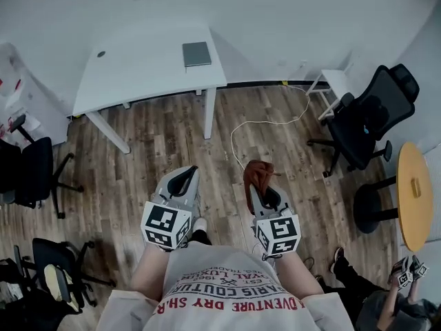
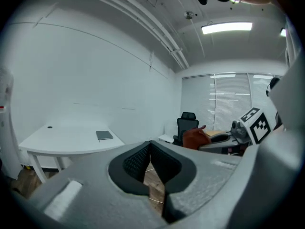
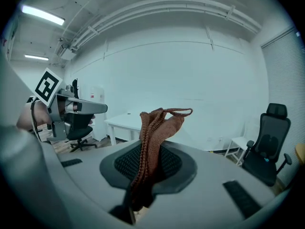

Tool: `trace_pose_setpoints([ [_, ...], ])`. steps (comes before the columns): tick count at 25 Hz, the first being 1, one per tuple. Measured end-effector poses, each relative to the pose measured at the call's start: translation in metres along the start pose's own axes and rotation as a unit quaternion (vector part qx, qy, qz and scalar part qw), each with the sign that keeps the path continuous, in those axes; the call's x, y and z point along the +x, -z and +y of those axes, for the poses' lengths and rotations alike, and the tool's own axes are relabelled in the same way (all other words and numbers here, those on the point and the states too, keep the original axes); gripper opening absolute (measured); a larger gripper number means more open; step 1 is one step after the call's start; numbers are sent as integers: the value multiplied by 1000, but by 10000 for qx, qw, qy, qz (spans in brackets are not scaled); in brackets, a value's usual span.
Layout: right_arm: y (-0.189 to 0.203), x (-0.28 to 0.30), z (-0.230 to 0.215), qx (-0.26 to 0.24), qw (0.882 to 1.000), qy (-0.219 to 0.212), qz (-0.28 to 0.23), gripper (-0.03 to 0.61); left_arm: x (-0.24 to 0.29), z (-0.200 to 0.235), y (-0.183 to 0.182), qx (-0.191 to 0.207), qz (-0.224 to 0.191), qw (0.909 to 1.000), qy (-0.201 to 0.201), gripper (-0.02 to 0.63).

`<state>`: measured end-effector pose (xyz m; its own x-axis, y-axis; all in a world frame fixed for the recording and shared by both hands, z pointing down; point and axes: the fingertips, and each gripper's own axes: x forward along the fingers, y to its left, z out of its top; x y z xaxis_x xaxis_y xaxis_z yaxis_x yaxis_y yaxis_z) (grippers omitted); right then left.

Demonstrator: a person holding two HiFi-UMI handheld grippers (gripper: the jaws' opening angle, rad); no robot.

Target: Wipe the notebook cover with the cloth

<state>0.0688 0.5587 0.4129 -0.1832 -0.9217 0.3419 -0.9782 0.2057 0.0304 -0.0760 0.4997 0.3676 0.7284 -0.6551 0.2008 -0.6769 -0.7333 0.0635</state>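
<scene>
A grey notebook point(image 1: 197, 54) lies flat near the right end of a white table point(image 1: 138, 71) across the room, well away from both grippers; it shows small in the left gripper view point(image 2: 105, 135). My right gripper point(image 1: 262, 185) is shut on a rust-brown knitted cloth point(image 1: 257, 176), which sticks up from between its jaws point(image 3: 152, 137). My left gripper point(image 1: 180, 179) is held beside it, jaws shut together with nothing between them point(image 2: 150, 162). Both grippers hang over the wooden floor in front of the person.
Black office chairs stand at the right point(image 1: 368, 119) and left point(image 1: 34, 171). A round wooden table point(image 1: 415, 195) is at the far right. A white cable point(image 1: 265, 123) trails over the floor. Another person point(image 1: 386, 295) with a gripper sits at bottom right.
</scene>
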Motion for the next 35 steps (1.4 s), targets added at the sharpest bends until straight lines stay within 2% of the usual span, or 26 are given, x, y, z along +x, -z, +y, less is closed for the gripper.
trace_pose_setpoints([
  [4, -32, 70, 2, -111, 9999, 68, -50, 75, 29, 68, -12, 154, 77, 9998, -134, 9],
  [7, -49, 114, 3, -101, 9999, 37, -37, 75, 49, 102, -19, 137, 130, 9998, -109, 11],
  [13, -56, 175, -3, -47, 9998, -158, 100, 75, 79, 145, -16, 31, 231, 9995, -211, 9],
  [18, -62, 224, -22, -296, 9989, -344, 99, 75, 117, 170, -9, 20, 373, 9986, -369, 11],
  [24, -84, 303, -70, -352, 9966, -749, 30, 75, 191, 207, -26, -3, 340, 9962, -804, 11],
  [31, -131, 391, -160, -457, 9925, -1136, -71, 75, 296, 243, -61, -154, 256, 9902, -1365, 11],
  [35, -152, 437, -199, -533, 9902, -1284, -98, 75, 348, 260, -70, -205, 243, 9880, -1512, 9],
])
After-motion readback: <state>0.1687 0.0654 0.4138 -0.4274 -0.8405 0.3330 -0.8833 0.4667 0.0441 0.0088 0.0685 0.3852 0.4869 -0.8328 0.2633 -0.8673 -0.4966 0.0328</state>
